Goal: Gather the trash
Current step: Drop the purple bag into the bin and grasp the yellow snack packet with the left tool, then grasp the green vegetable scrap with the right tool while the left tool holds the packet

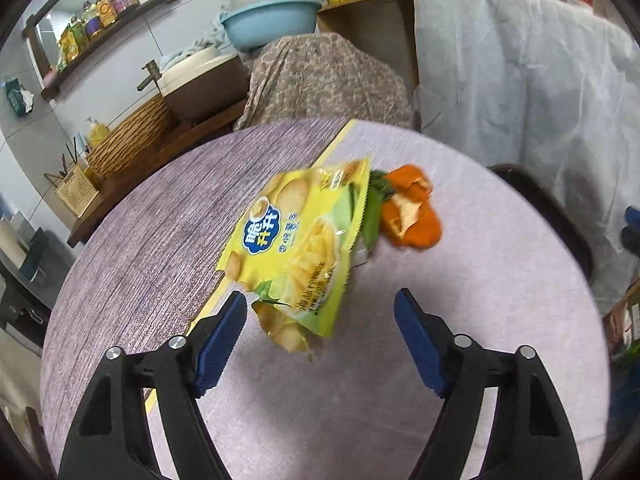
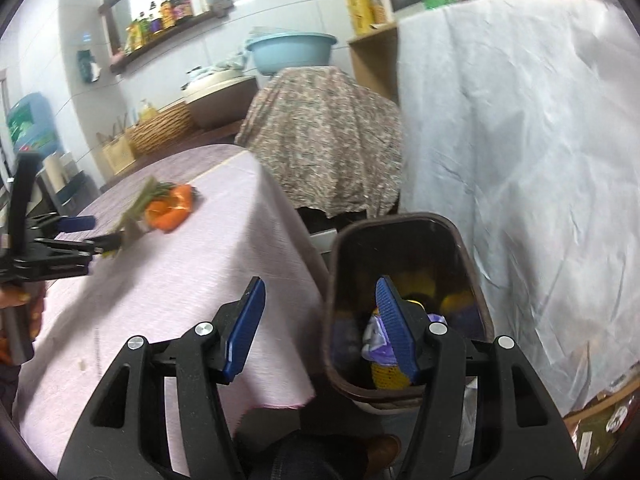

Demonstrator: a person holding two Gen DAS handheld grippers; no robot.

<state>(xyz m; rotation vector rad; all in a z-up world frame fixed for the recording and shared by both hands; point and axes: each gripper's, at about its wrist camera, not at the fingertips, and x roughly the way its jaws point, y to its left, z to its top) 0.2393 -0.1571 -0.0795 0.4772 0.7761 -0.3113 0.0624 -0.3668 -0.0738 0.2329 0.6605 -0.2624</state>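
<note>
A yellow chip bag (image 1: 296, 240) lies on the lilac tablecloth (image 1: 460, 320), its near end between the fingers of my left gripper (image 1: 320, 296). The jaws stand wide and the pads do not press on the bag. Just beyond the bag sits orange peel (image 1: 412, 216) with green scraps. In the right wrist view the bag (image 2: 138, 200), the peel (image 2: 172, 208) and the left gripper (image 2: 102, 232) appear at the far left. My right gripper (image 2: 320, 280) is open and holds nothing, hovering at the table's corner over the rim of a dark brown bin (image 2: 400, 222) that holds yellow and purple trash.
A floral cloth (image 2: 324, 132) covers something behind the table. A white sheet (image 2: 520, 140) drapes furniture right of the bin. Behind stand a blue basin (image 2: 292, 52), a wicker basket (image 2: 164, 128) and a shelf of bottles. A person's knee (image 2: 300, 460) is below the right gripper.
</note>
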